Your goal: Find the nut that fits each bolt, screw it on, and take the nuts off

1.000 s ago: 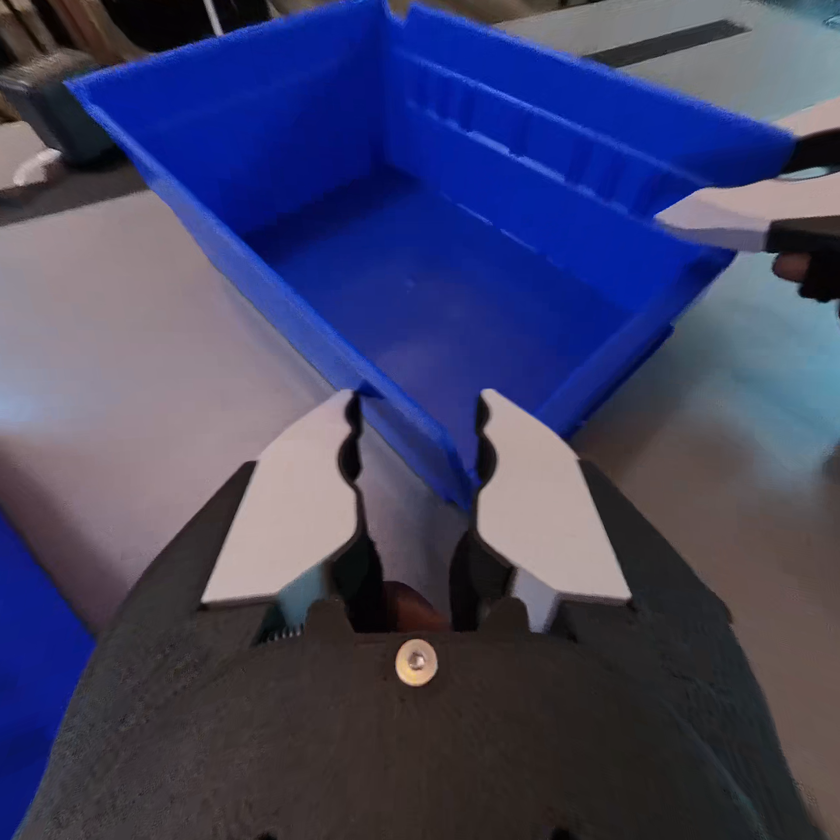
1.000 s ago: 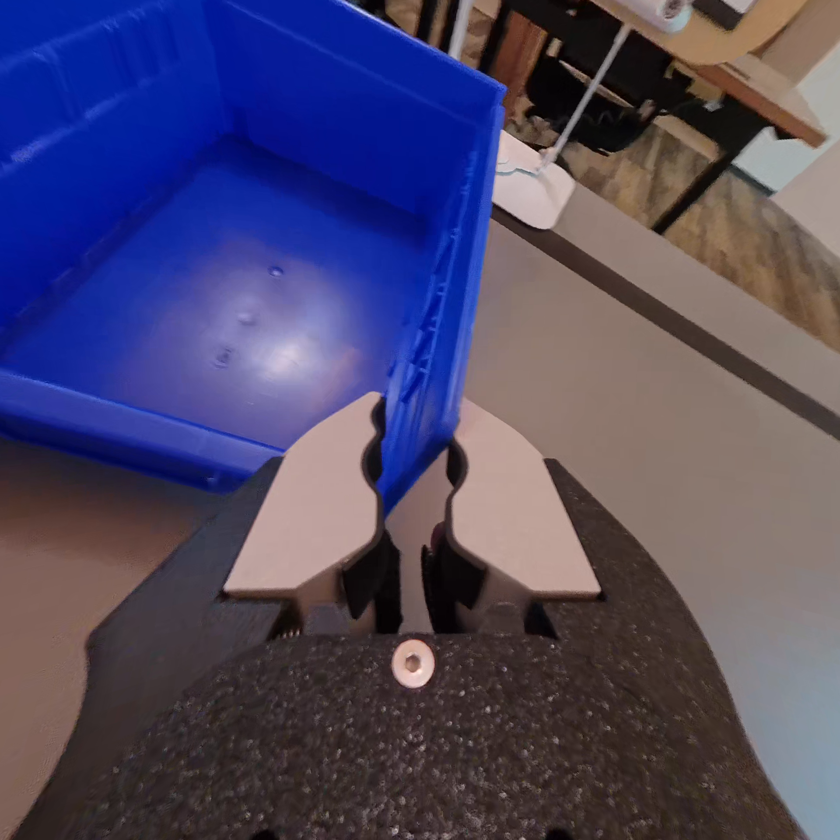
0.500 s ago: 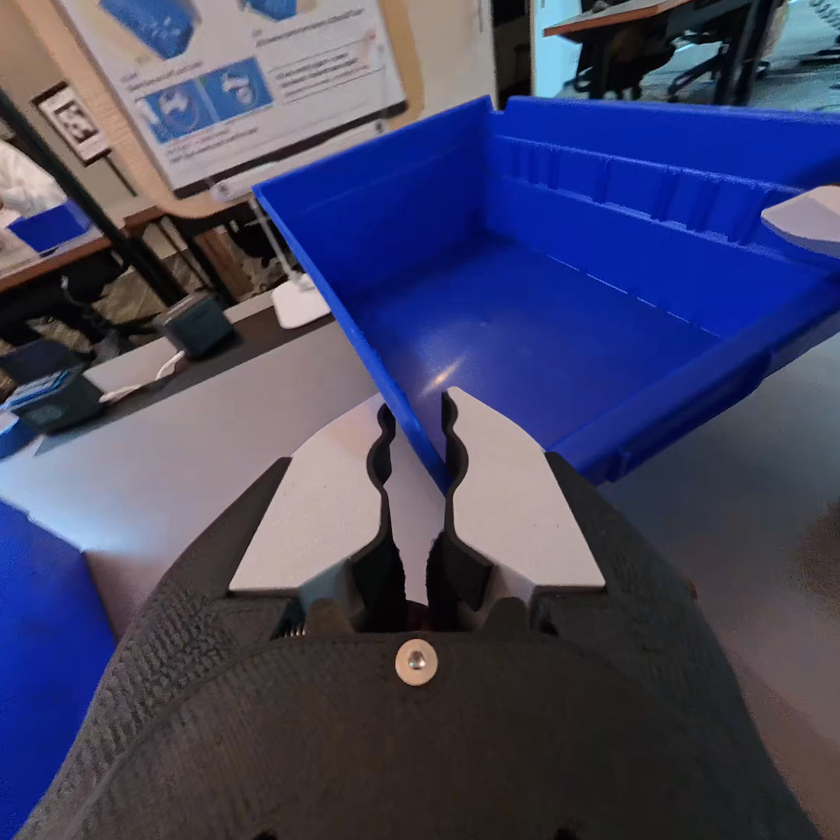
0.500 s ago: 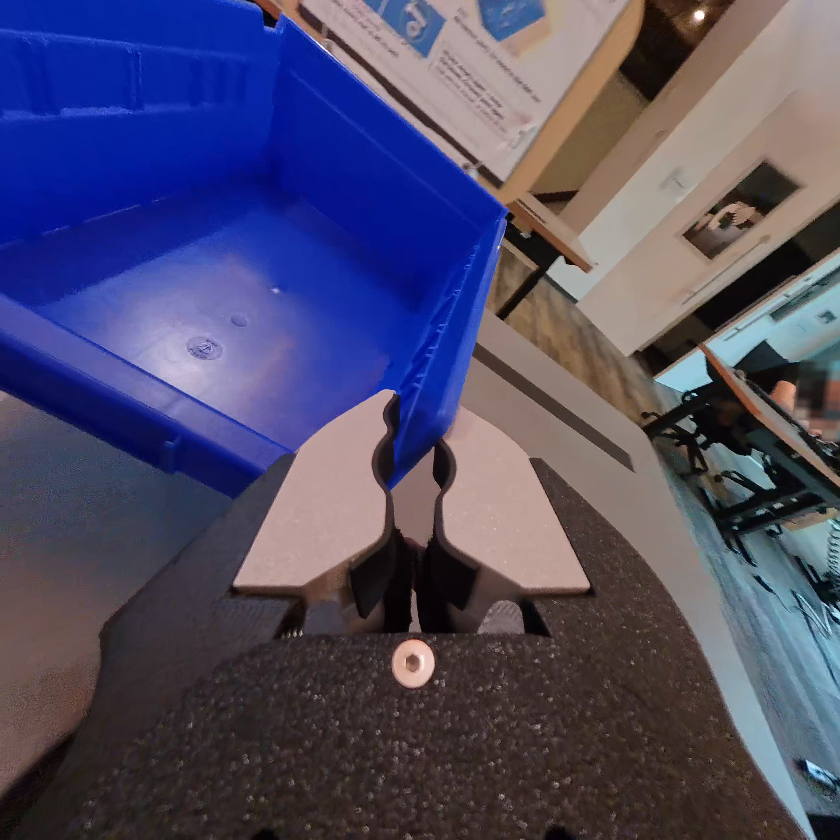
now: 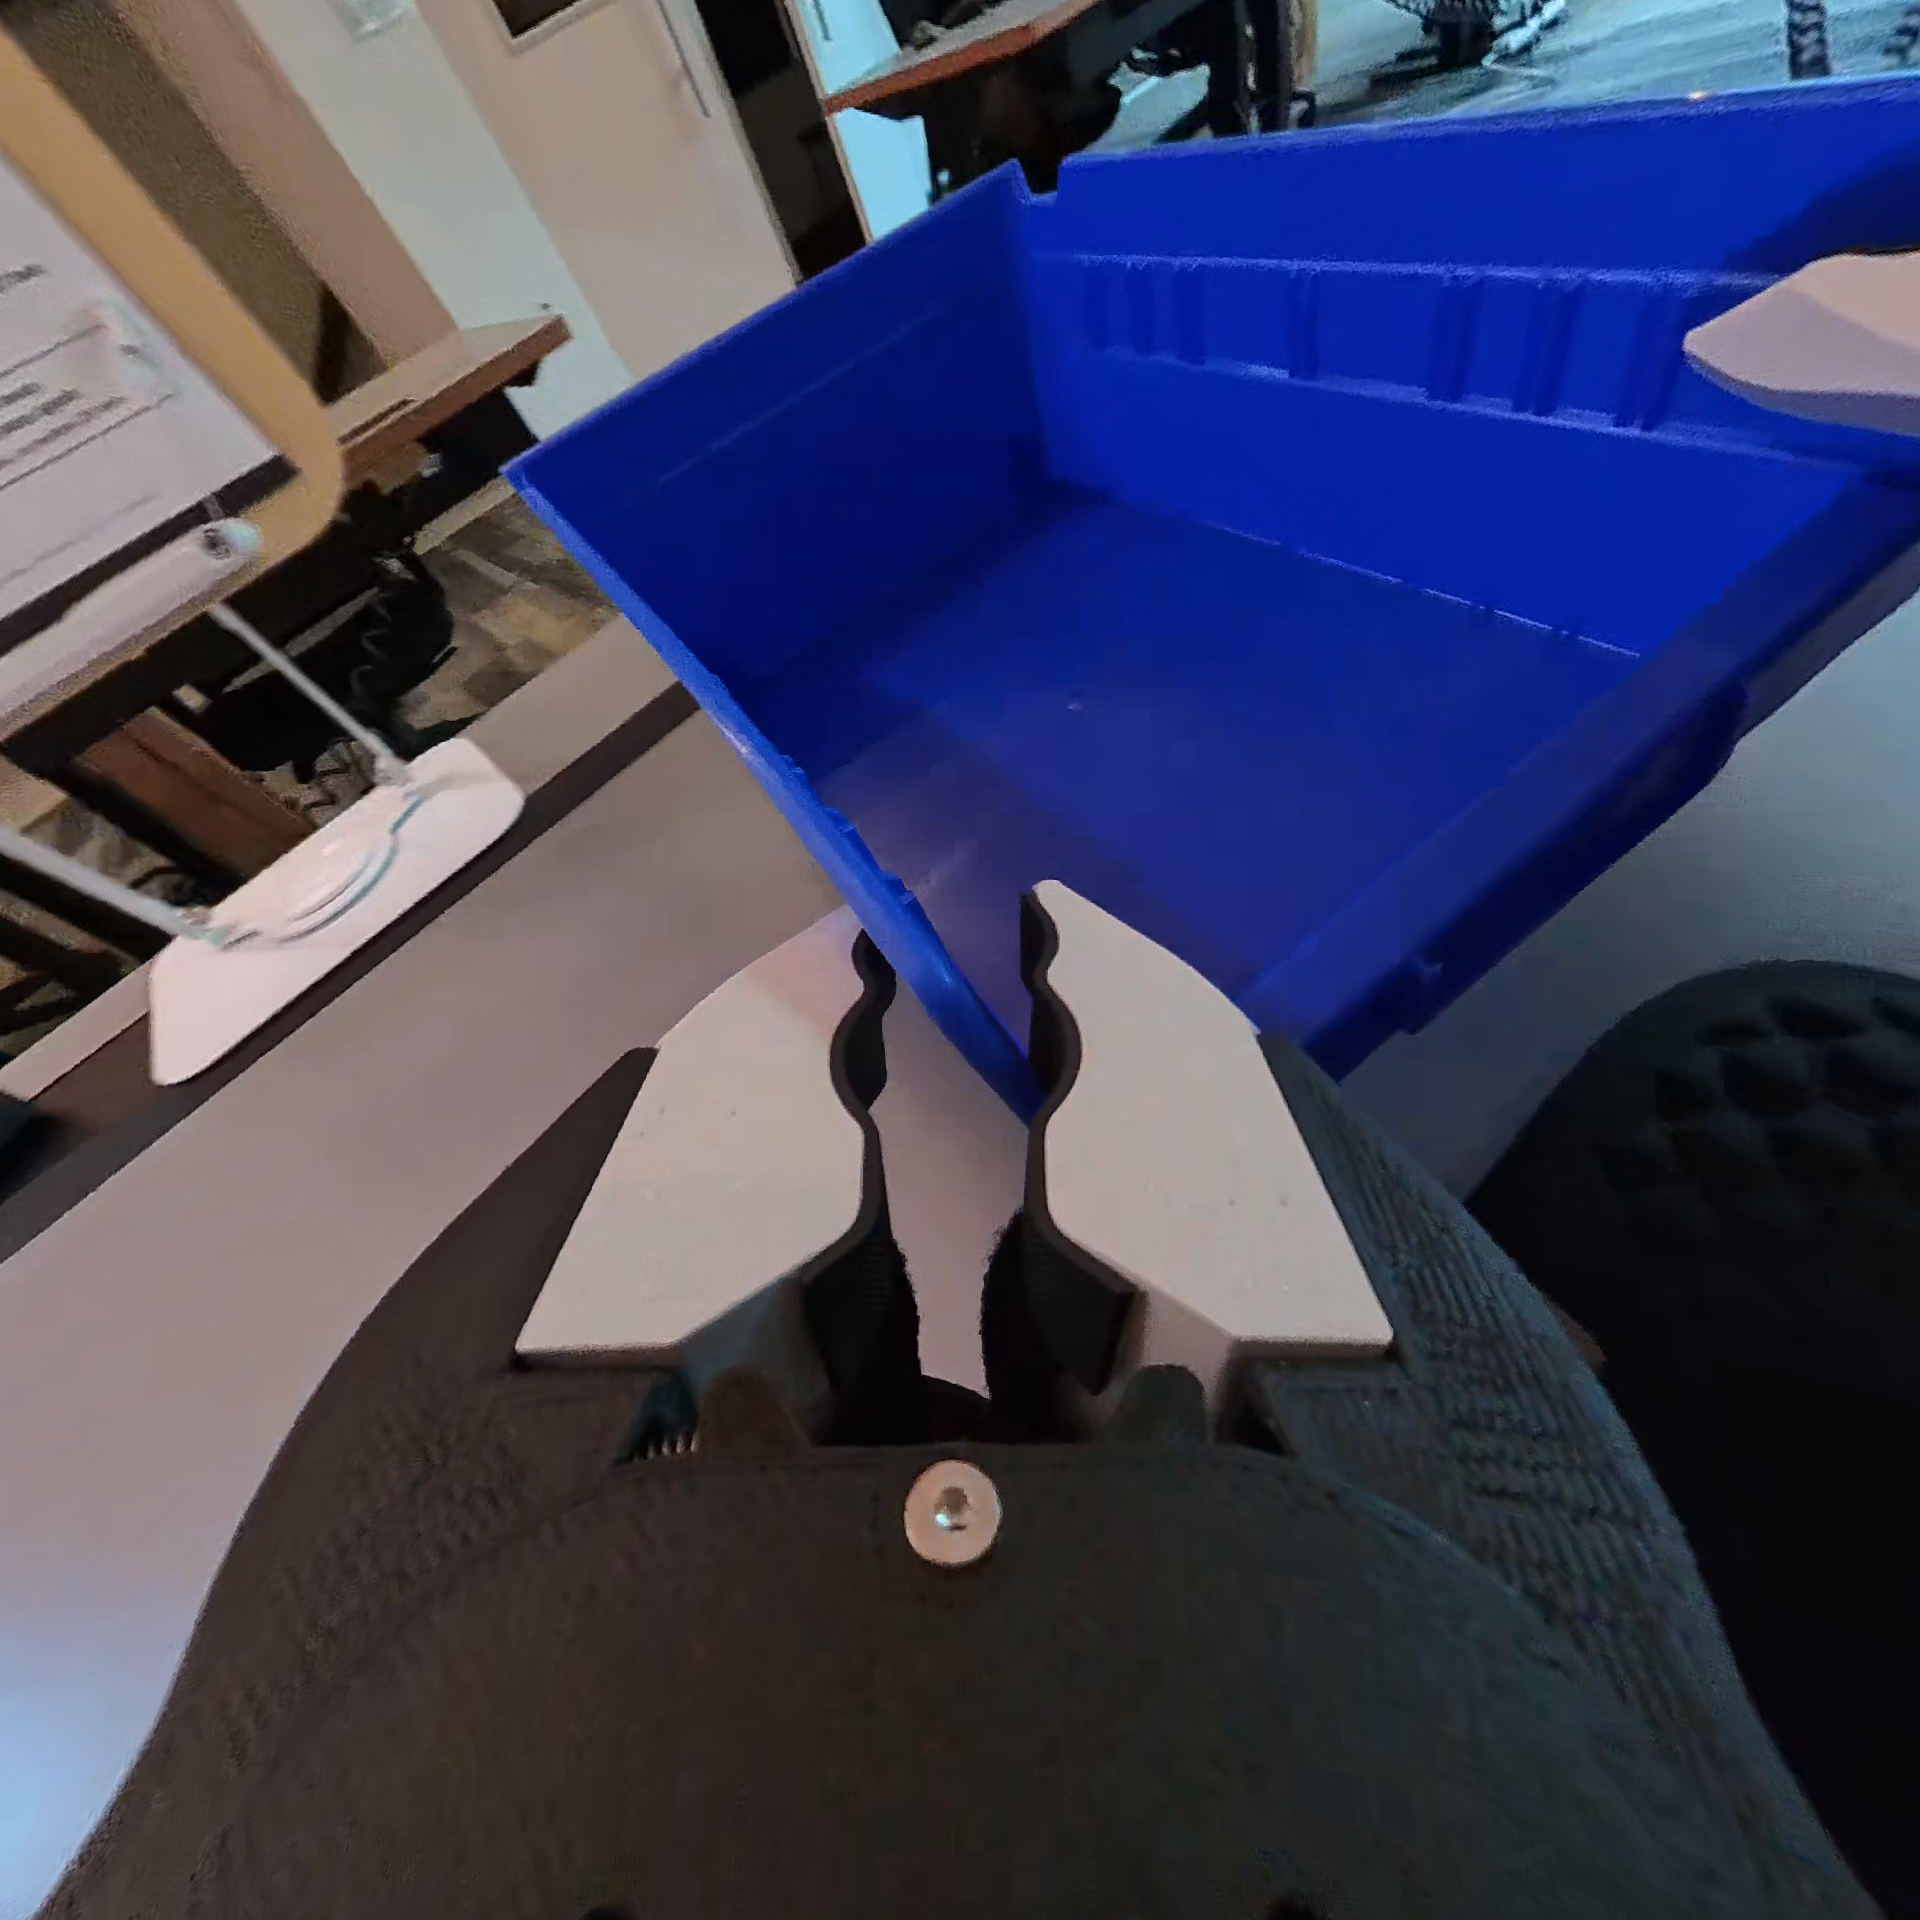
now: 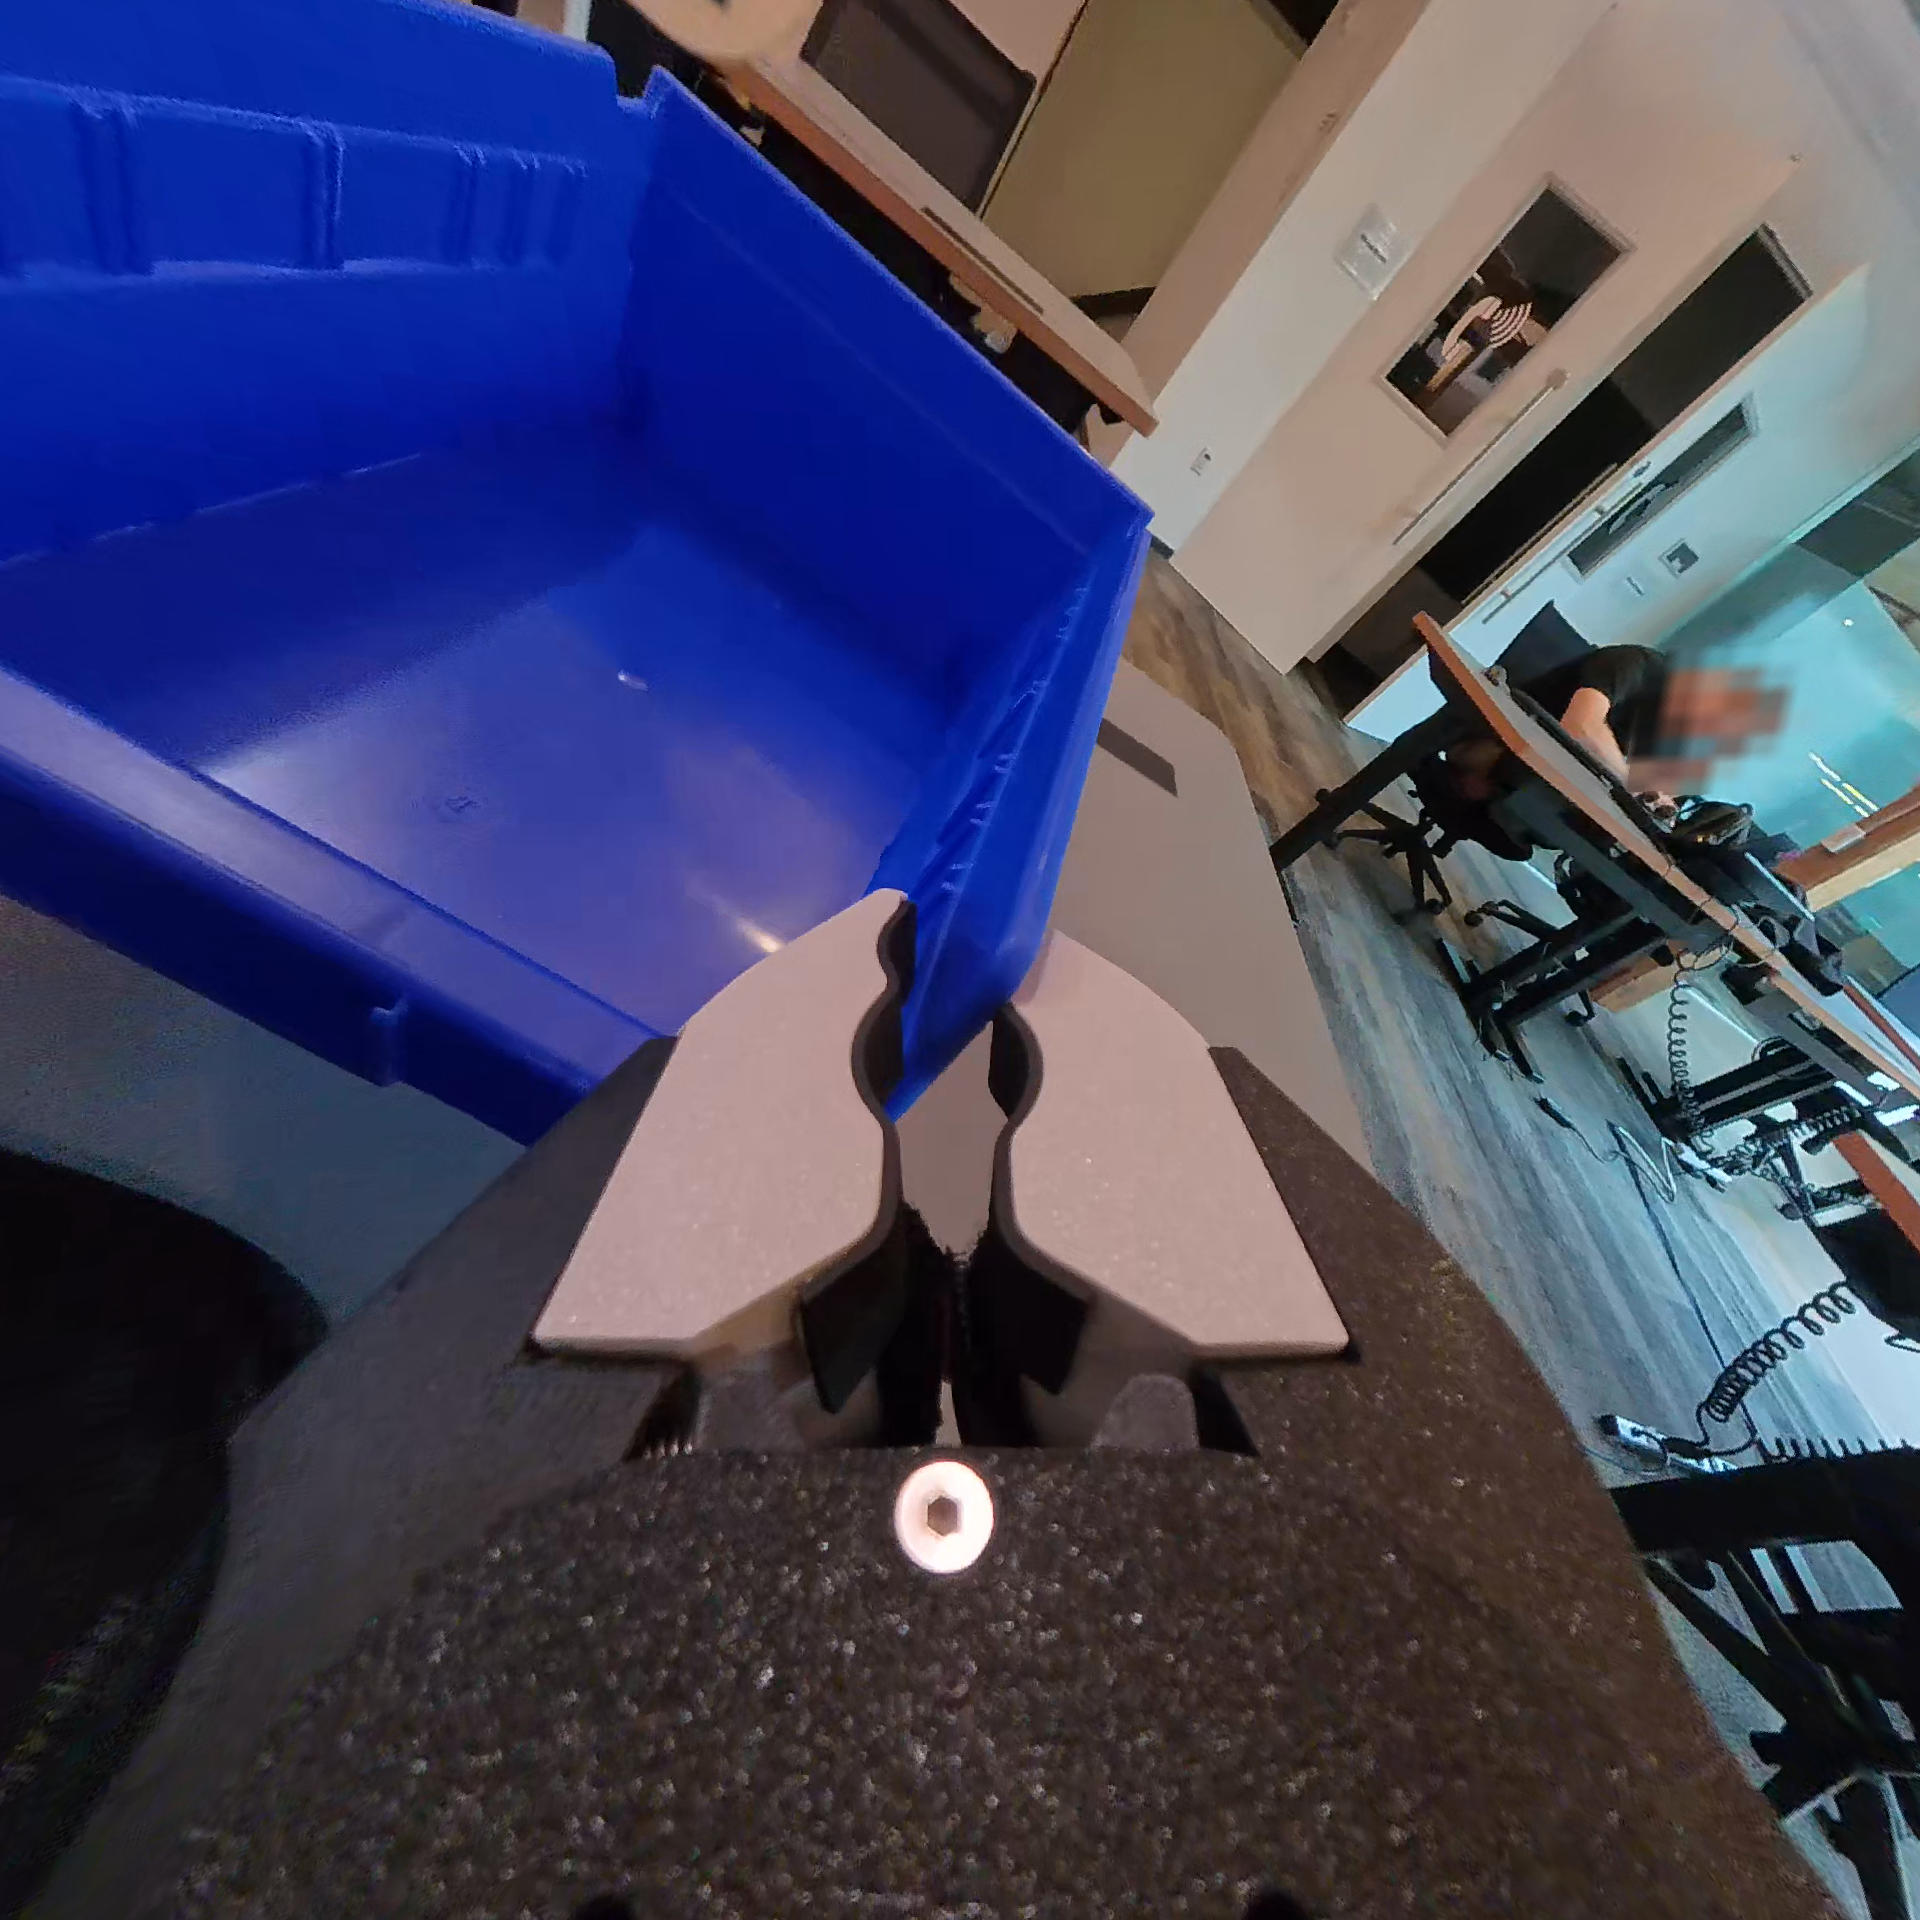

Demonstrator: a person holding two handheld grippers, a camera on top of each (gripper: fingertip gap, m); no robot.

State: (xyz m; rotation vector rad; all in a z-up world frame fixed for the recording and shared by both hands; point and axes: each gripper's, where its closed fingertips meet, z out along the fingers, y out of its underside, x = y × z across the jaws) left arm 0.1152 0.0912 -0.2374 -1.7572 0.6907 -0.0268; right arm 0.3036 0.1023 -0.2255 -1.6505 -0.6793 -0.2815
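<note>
An empty blue plastic bin [image 5: 1247,727] is held between both grippers, tilted over the grey table. My left gripper [image 5: 951,935] is shut on the bin's left side wall near its front corner. My right gripper [image 6: 971,935] is shut on the bin's right side wall [image 6: 997,831]; one of its fingers [image 5: 1818,353] shows at the far right of the left wrist view. The bin's floor [image 6: 520,779] is bare. No nut or bolt is in view.
The grey table [image 5: 312,1299] lies under the bin. A white lamp base [image 5: 332,883] stands at its back left. A dark textured object [image 5: 1714,1195] sits low, below the bin. The table's right edge [image 6: 1247,831] drops to the floor; a person [image 6: 1600,707] sits at a far desk. About 20 cm separates my left fingertips from my right.
My left gripper, open a second ago, has shut on the bin's left wall. Both grippers have swung upward with the bin, and more of the room shows behind it.
</note>
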